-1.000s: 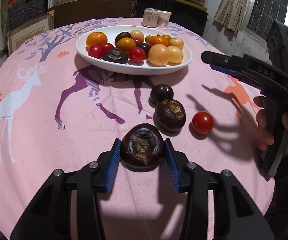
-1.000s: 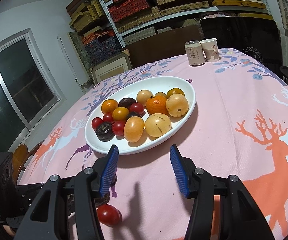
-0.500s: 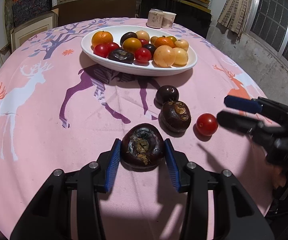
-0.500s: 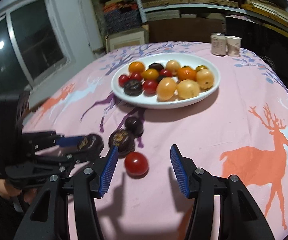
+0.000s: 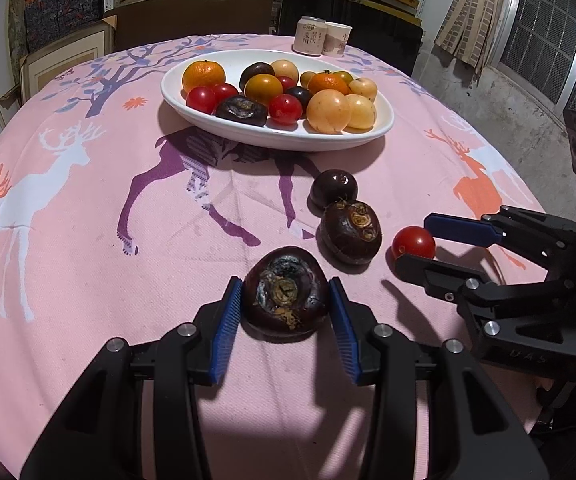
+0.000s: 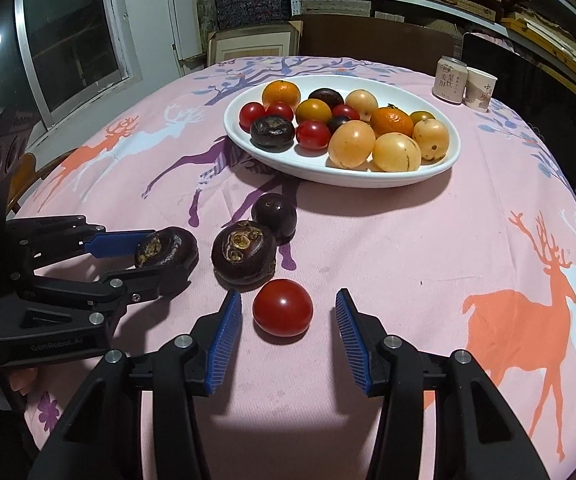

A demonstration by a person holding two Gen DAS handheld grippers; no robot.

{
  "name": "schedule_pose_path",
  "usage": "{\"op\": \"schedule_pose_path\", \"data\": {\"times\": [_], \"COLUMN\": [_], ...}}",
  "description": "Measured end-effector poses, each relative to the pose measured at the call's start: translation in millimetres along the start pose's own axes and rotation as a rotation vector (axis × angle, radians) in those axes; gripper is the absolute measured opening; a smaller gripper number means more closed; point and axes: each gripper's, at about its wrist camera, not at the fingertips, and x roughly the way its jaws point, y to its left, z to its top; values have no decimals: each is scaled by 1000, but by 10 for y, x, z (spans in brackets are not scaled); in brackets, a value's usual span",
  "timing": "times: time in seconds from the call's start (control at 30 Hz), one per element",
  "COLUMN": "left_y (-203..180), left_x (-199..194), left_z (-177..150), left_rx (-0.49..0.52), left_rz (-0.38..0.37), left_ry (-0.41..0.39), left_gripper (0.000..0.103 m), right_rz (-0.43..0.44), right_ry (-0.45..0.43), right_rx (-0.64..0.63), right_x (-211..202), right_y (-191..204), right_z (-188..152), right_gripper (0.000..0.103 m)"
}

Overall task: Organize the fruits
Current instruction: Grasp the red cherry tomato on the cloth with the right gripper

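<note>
Left gripper [image 5: 286, 312] pinches a dark wrinkled fruit [image 5: 285, 293] on the tablecloth [image 5: 88, 240]; right gripper [image 6: 288, 320] is closing around the red tomato [image 6: 282, 308], pads seemingly not yet touching.

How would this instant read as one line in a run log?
left gripper: shut on dark fruit | right gripper: closing around red tomato, pads not touching | plate: full
</note>
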Motion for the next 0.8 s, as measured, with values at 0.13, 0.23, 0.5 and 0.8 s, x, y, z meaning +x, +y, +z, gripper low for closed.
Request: {"op": "schedule_pose_path", "data": {"times": [0.13, 0.23, 0.5, 0.8], "left_y": [-2, -6, -3, 23], "left_x": [10, 16, 19, 11], "left_z": [-2, -5, -7, -8], "left_rx": [1, 3, 1, -15], "left_rz": [0, 1, -1, -18], "left_ry": [2, 3, 3, -2], "left_gripper": [43, 43, 43, 43], "right_rz": [2, 12, 25, 43], "right_ry": [14, 28, 28, 12], "right_rx": [7, -6, 38, 80], "right_x": [30, 58, 54, 31], "right_y": [-5, 37, -13, -56], "right_z": [12, 7, -8, -48], "right_gripper": [48, 42, 31, 31]}}
